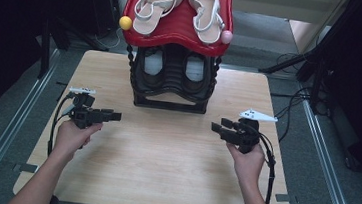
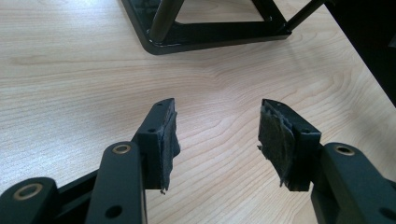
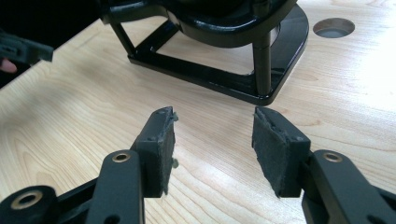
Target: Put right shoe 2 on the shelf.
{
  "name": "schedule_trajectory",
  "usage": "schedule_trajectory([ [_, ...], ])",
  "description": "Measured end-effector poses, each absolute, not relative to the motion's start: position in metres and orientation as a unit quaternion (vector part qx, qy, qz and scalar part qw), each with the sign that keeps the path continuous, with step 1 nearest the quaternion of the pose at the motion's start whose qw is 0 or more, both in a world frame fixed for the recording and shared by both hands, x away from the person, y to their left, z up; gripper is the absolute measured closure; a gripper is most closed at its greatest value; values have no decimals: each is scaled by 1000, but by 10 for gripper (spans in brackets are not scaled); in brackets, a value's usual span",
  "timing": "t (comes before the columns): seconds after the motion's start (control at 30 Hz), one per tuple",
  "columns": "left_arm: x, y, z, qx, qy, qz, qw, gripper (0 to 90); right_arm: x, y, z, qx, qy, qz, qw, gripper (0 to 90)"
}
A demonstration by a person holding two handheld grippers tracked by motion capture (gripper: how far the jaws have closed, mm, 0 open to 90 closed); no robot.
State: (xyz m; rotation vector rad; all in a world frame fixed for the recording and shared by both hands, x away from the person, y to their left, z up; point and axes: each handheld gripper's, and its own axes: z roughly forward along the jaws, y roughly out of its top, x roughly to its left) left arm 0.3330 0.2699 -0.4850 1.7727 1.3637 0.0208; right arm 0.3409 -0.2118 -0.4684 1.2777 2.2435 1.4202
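Note:
A black shoe rack stands at the far middle of the wooden table. Its red top shelf carries a pair of pale strappy sandals. A pair of dark shoes sits on the lower black shelf. My left gripper hovers low at the table's left, pointing right, open and empty. My right gripper is at the right, pointing left, also open and empty. In the left gripper view my jaws stand wide over bare wood, short of the rack's base. The right gripper view shows the same, with the base ahead.
A yellow knob and a pink knob cap the red shelf's front corners. A round hole is cut in the tabletop beyond the rack. Dark stands and cables lie on the floor at the right.

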Motion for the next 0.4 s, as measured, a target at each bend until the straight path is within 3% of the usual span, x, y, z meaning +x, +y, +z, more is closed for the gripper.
schedule_trajectory([
  [0.4, 334, 264, -486, 725, 537, 22, 431, 406, 341, -215, -469, 434, 755, 483, 95, 489],
])
